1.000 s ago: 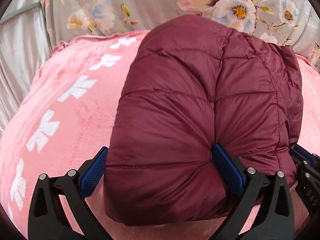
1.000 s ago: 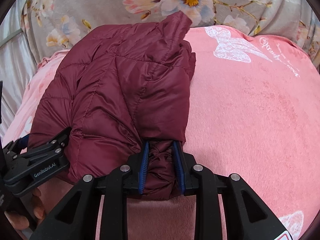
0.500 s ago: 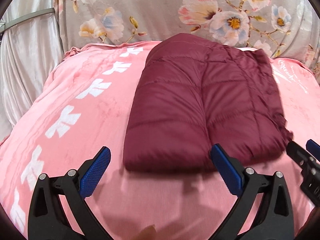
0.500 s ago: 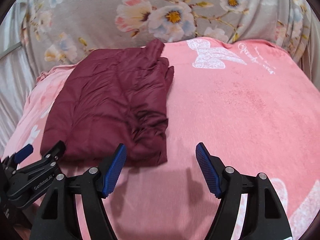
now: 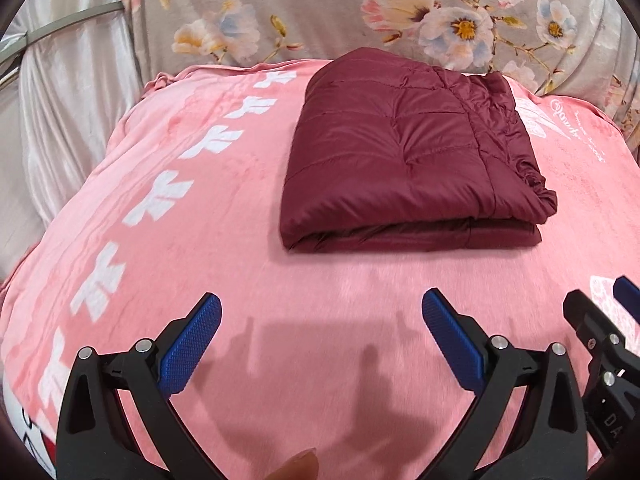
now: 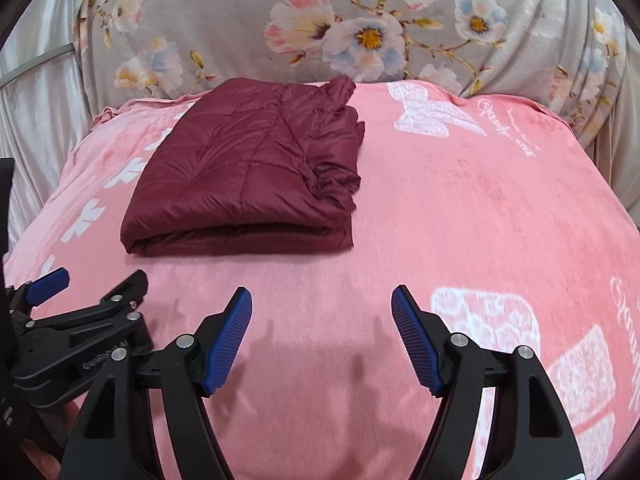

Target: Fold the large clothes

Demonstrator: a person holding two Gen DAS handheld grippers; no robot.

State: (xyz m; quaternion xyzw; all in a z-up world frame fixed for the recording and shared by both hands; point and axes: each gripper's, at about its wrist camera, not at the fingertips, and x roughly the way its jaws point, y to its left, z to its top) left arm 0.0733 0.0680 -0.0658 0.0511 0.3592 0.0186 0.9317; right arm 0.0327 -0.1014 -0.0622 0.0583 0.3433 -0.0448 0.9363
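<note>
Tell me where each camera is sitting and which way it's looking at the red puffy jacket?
Left wrist: sits on the left gripper, looking forward over the pink blanket at the folded maroon jacket; its open blue fingers and a fingertip show.
Right wrist: sits on the right gripper, facing the same way, jacket ahead-left; its open fingers show.
Shared: both see the jacket, blanket and floral cloth, and each glimpses the other gripper at its edge.

Both wrist cameras sit low and side by side, left beside right, looking forward over the pink blanket [image 5: 320, 300] toward the floral cloth [image 6: 240, 8], each near the folded jacket [image 5: 404, 160], which both views share.
</note>
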